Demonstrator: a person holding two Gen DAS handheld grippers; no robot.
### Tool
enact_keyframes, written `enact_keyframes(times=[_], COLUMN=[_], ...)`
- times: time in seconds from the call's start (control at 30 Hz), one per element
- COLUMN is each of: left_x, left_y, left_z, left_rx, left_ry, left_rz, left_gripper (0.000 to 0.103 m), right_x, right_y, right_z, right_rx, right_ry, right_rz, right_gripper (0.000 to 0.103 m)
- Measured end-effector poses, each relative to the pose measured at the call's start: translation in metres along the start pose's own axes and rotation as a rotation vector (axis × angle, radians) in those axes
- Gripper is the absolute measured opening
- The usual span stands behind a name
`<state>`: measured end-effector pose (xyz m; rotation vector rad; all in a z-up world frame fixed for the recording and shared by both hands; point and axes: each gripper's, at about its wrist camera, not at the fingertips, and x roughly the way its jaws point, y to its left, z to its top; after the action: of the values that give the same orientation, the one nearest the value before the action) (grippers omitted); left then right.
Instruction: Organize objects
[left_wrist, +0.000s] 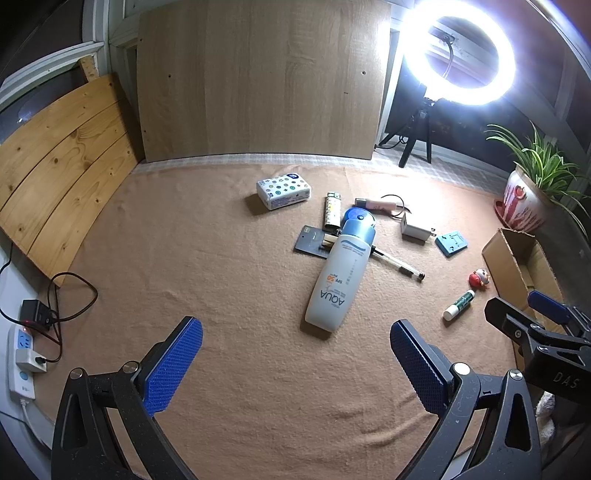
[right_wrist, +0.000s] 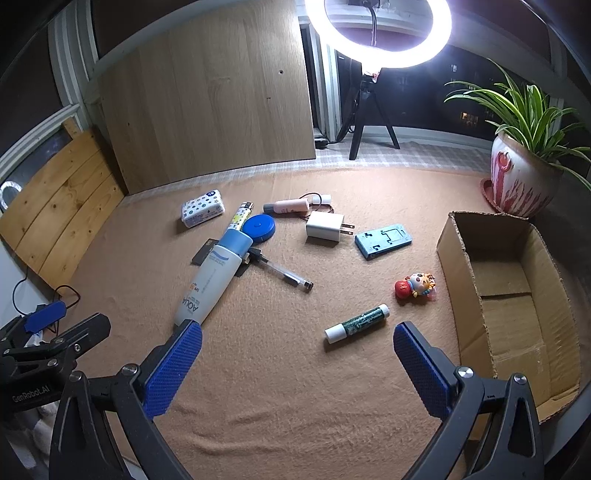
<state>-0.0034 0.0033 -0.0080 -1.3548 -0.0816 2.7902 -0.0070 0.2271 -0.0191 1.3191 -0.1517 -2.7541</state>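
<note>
Small objects lie scattered on a tan cloth: a white AQUA bottle (left_wrist: 339, 280) (right_wrist: 210, 278) with a blue cap, a tissue pack (left_wrist: 283, 191) (right_wrist: 202, 213), a lighter (left_wrist: 332, 210) (right_wrist: 241, 216), a pen (right_wrist: 282, 275), a white charger (right_wrist: 325, 226), a blue plate (right_wrist: 383, 240), a small doll (right_wrist: 415, 287) and a green glue stick (right_wrist: 356, 322). An open cardboard box (right_wrist: 448, 258) stands at the right. My left gripper (left_wrist: 295, 363) hangs open above bare cloth, near the bottle's base. My right gripper (right_wrist: 297, 365) is open too, just short of the glue stick.
A wooden board (left_wrist: 258, 81) leans at the back, pine slats (left_wrist: 62, 162) at the left. A ring light on a tripod (right_wrist: 376, 33) and a potted plant (right_wrist: 521, 177) stand behind the cloth. A power strip with cables (left_wrist: 24, 354) lies at the left edge.
</note>
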Motion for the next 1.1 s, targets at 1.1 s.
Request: enact_keyframes(times=[1.1], left_x=[0.015], left_y=[-0.005], left_z=[0.005], left_rx=[0.013], left_ry=[0.024], left_rz=[-0.025], left_gripper=[0.103], right_x=[0.009], right_y=[-0.007], right_z=[0.003], right_rx=[0.019], right_ry=[0.030], right_rz=[-0.008], right_gripper=[0.103])
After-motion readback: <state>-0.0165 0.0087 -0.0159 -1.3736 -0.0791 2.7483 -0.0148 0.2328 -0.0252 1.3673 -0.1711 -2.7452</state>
